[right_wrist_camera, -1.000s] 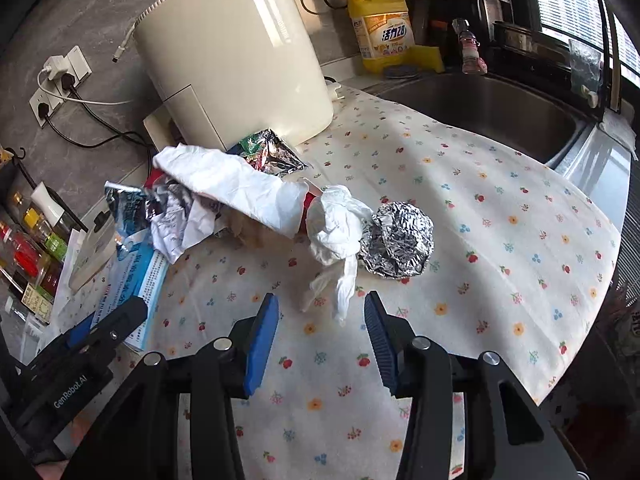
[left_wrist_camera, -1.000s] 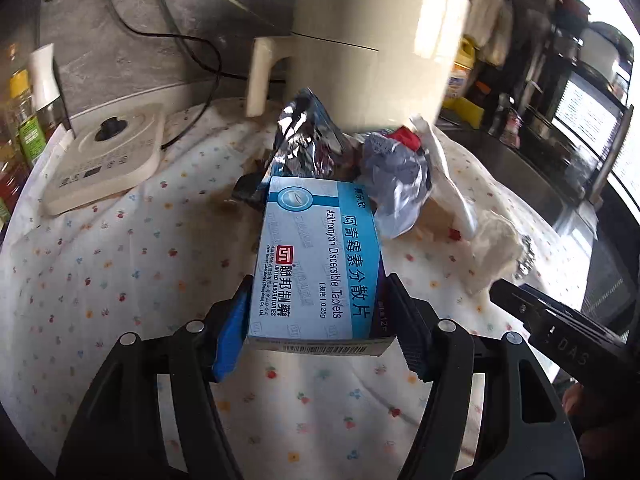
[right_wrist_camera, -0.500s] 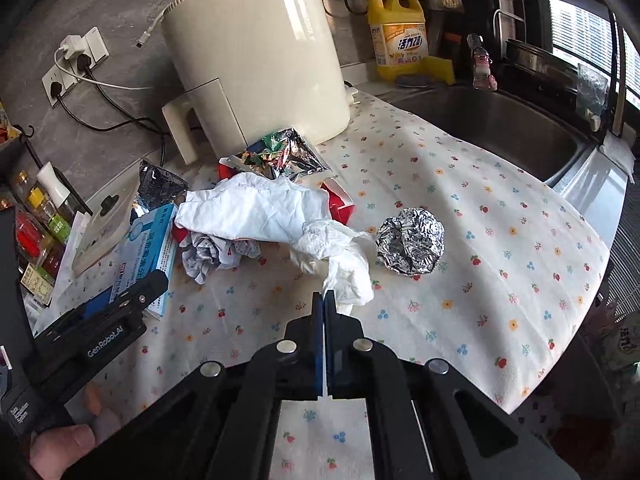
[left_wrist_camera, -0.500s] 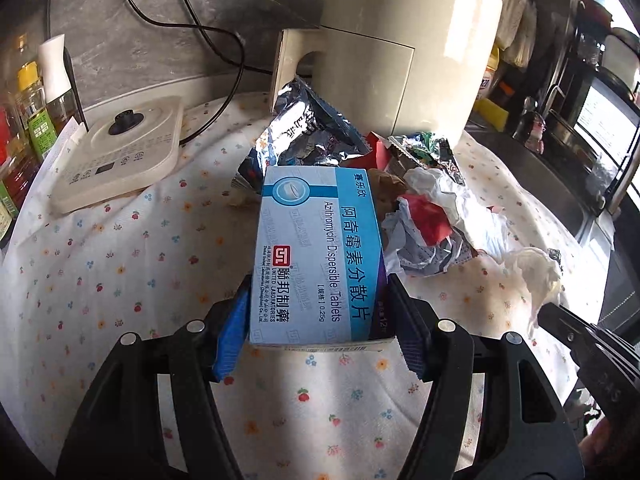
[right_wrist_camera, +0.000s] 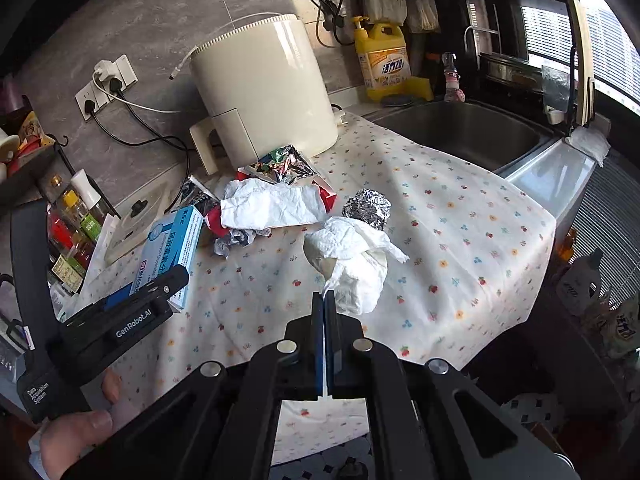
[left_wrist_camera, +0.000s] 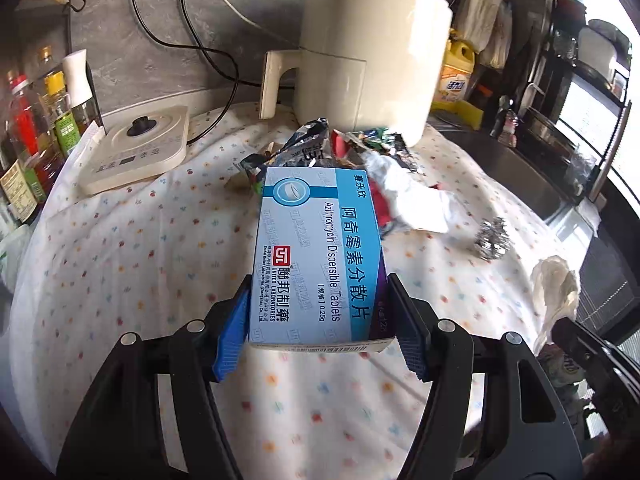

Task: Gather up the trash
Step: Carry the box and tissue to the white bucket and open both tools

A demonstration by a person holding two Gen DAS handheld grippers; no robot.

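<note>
Left tongs point(left_wrist_camera: 316, 328) are gripping a blue tablet box point(left_wrist_camera: 316, 256) by its long sides, the blue pads pressing on its near end while its far end is sticking out over the flowered cloth point(left_wrist_camera: 140, 248) covering the surface. Right tongs point(right_wrist_camera: 325, 308) are pressed together, pinching a thin tail of a crumpled white tissue point(right_wrist_camera: 352, 256), and the wad is hanging just beyond the tips, above the cloth. In the right wrist view the left tongs are showing at the left edge with the box in them, and a person's fingers point(right_wrist_camera: 76, 432) are wrapping around the handle below.

Just past the tissue, a ball of foil point(right_wrist_camera: 368, 208) is sitting on the cloth. Left of the ball, a flattened sheet of white paper point(right_wrist_camera: 272, 208) is lying over red and silver wrappers point(right_wrist_camera: 284, 162), with a grey crumpled scrap point(right_wrist_camera: 236, 240) at its near edge. All of this loose trash is lying near the middle of the cloth.

Behind the heap, a cream air fryer point(right_wrist_camera: 260, 92) is standing against the grey wall, its handle pointing left. A flat cream appliance base point(left_wrist_camera: 136, 148) is resting to the left, beside a row of bottles point(left_wrist_camera: 36, 128). A yellow detergent jug point(right_wrist_camera: 384, 60) is standing at the back by the steel sink point(right_wrist_camera: 472, 136).
</note>
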